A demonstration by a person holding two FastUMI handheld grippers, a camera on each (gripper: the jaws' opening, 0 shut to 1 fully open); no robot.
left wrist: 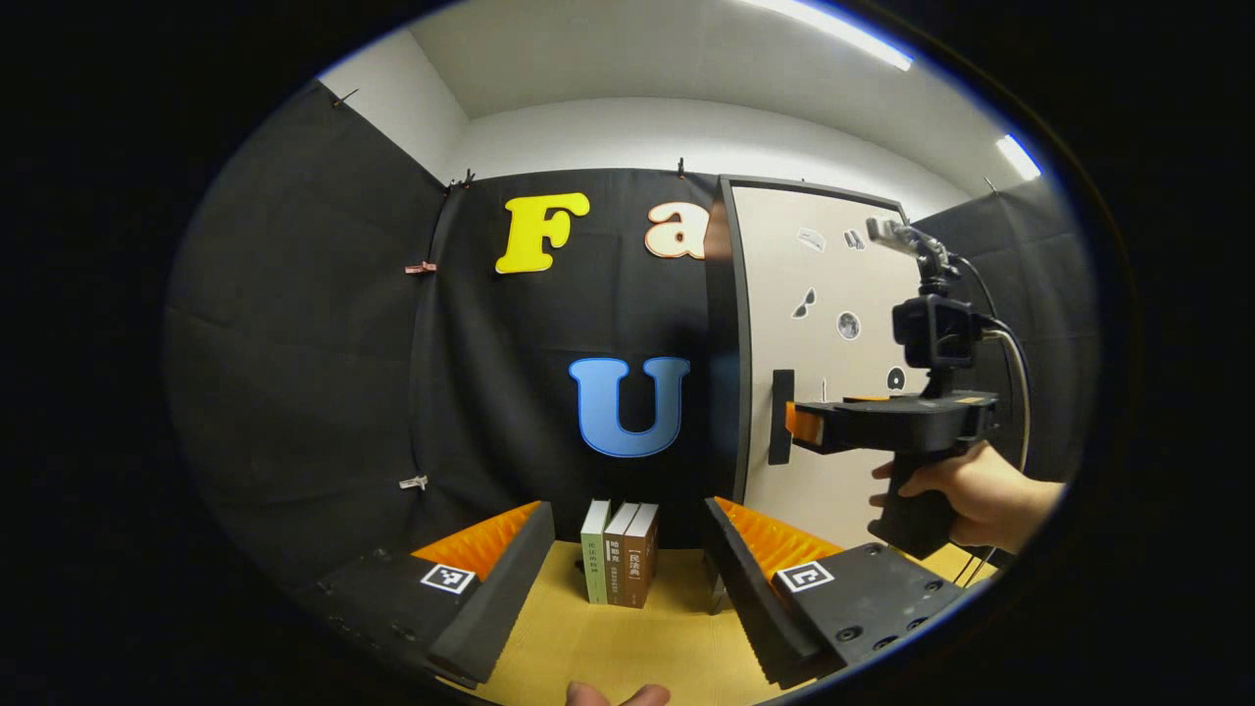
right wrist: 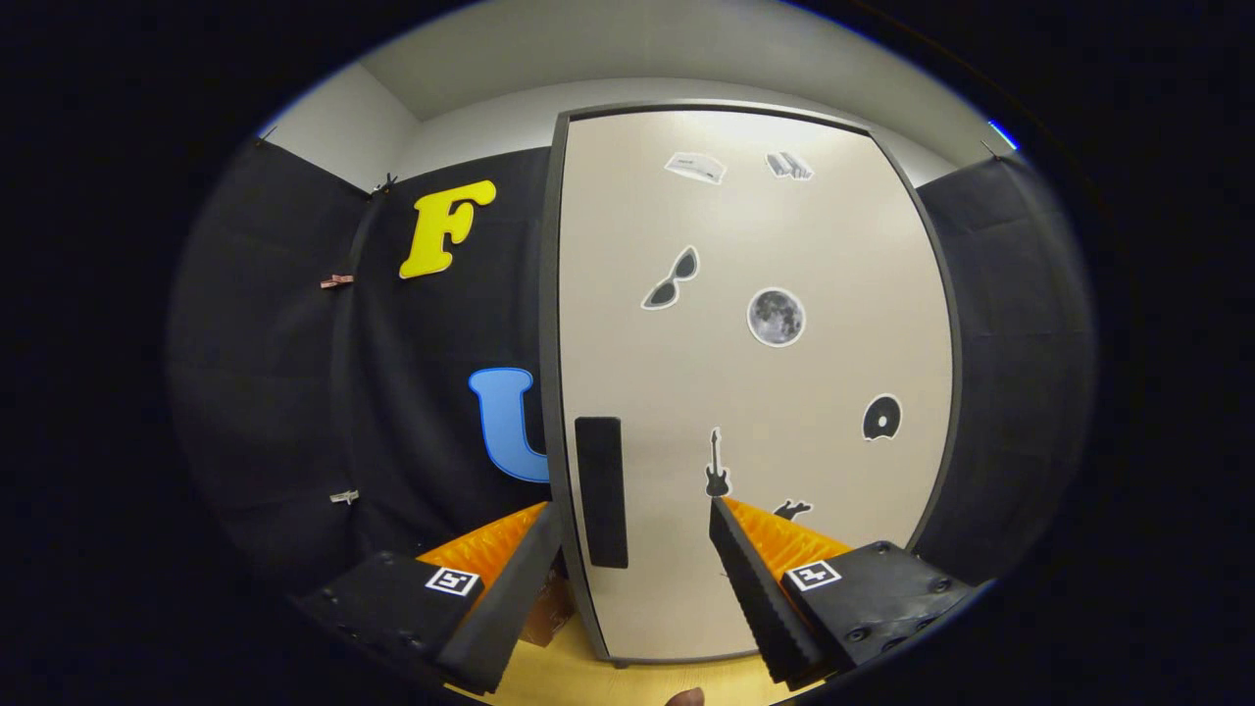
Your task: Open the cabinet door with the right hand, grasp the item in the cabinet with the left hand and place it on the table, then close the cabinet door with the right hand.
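The white cabinet door [right wrist: 755,392], dotted with small stickers, stands closed, so whatever is inside is hidden. Its dark vertical handle [right wrist: 601,490] lies between the spread fingers of my right gripper [right wrist: 632,588], nearer the left finger and not touched. In the left gripper view the same door [left wrist: 833,294] is at the right. There the right gripper [left wrist: 799,424], held by a hand [left wrist: 971,495], has its tip just beside the handle [left wrist: 780,417]. My left gripper [left wrist: 627,598] is open over the table with nothing between its fingers.
Three books [left wrist: 621,554] stand upright on the yellow wooden table [left wrist: 627,647], against the black cloth wall and just left of the cabinet. A cable hangs from the right gripper's mounted camera [left wrist: 936,328].
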